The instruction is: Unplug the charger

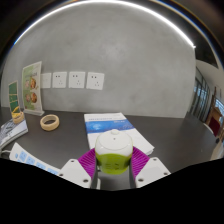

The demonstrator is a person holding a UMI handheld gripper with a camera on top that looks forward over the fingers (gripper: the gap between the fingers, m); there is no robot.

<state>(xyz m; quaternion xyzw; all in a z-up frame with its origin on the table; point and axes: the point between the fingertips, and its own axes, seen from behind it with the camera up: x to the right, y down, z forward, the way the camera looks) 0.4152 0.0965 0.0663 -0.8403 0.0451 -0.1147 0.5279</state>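
Between the two fingers of the tongs [115, 166] sits a white charger [114, 150] with a yellow-green lower part, and both purple pads [90, 163] press against its sides, so the tongs are clenched on it. It is held just above the dark desk [175, 135], well apart from the wall outlets.

Just beyond the charger, a white and blue booklet or flat box [112, 124] lies on the desk. Whether the charger touches it cannot be told.

Off to the left on the desk, a roll of tape [49, 122] lies flat. Nearer the left finger, papers [30, 158] with print lie at the desk's edge, and a small yellowish object [13, 130] lies further left, too small to name.

Behind the desk rises a plain grey wall [130, 60]. Three white wall outlets [76, 79] are set in a row on it, above the tape roll. Just beside them to the left, a green and white poster [31, 88] stands leaning against the wall.

At the far right, a bright window or glass door [207, 100] shows.
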